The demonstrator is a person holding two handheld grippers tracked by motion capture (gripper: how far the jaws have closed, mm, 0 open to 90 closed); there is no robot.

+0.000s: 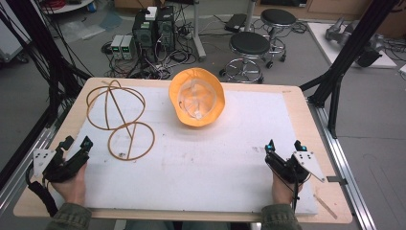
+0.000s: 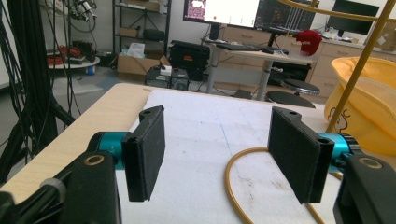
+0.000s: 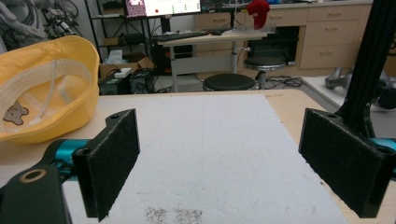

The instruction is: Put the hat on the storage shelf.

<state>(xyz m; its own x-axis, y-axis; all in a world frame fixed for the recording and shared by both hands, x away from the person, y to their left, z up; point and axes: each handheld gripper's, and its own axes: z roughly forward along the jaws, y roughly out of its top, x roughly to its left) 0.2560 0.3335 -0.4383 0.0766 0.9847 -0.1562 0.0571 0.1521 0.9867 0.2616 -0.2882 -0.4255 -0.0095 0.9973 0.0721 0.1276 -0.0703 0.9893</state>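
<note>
- On the table, high view: a white foam board is covering most of the top. A yellow hat is lying upside down at the far centre. A wire hat stand is sitting at the far left, just ahead of the left gripper. The right gripper is resting near the right edge, well apart from the hat. Both are being held with jaws apart.
- Left gripper view: the jaws are standing wide, nothing between the pads; the stand's base ring is curving just beside the right jaw, the hat lying beyond.
- Right gripper view: the jaws are gaping over bare board; the hat is lying far left.
</note>
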